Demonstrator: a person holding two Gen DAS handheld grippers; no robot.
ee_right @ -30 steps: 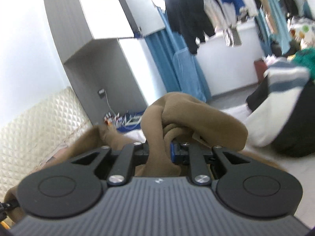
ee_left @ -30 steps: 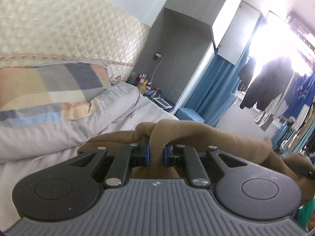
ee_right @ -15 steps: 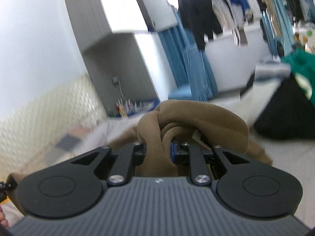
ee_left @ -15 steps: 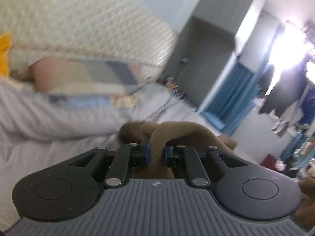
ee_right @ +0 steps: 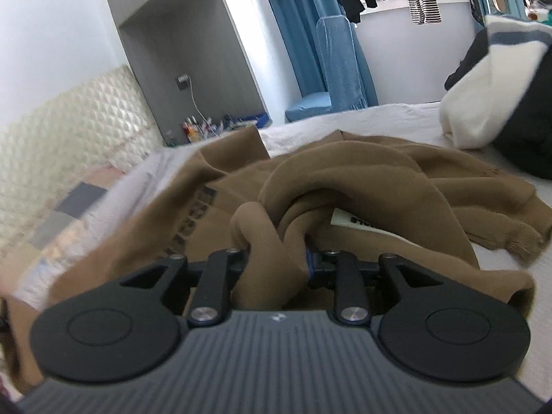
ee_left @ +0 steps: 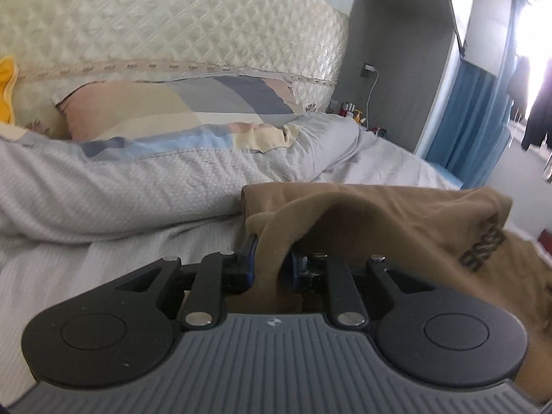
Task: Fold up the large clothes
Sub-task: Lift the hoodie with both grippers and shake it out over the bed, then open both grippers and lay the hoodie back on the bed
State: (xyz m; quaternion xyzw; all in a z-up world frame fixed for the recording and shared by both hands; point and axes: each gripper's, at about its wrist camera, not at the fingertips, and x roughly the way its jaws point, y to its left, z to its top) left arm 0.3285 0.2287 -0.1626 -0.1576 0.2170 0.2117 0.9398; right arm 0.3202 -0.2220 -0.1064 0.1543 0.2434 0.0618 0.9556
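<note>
A bunched fold of the brown sweatshirt (ee_left: pixel 396 214) is seen between the narrow jaws of the left gripper (ee_left: pixel 270 264), another in the right gripper (ee_right: pixel 276 258); both have just been opening. The garment lies rumpled across the bed (ee_right: pixel 362 117). Creases could be trapped if it is released unsmoothed.

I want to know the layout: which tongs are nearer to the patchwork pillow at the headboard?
Left. The left tongs face the patchwork pillow just across the quilt; from the right tongs it lies far off to the side.
</note>
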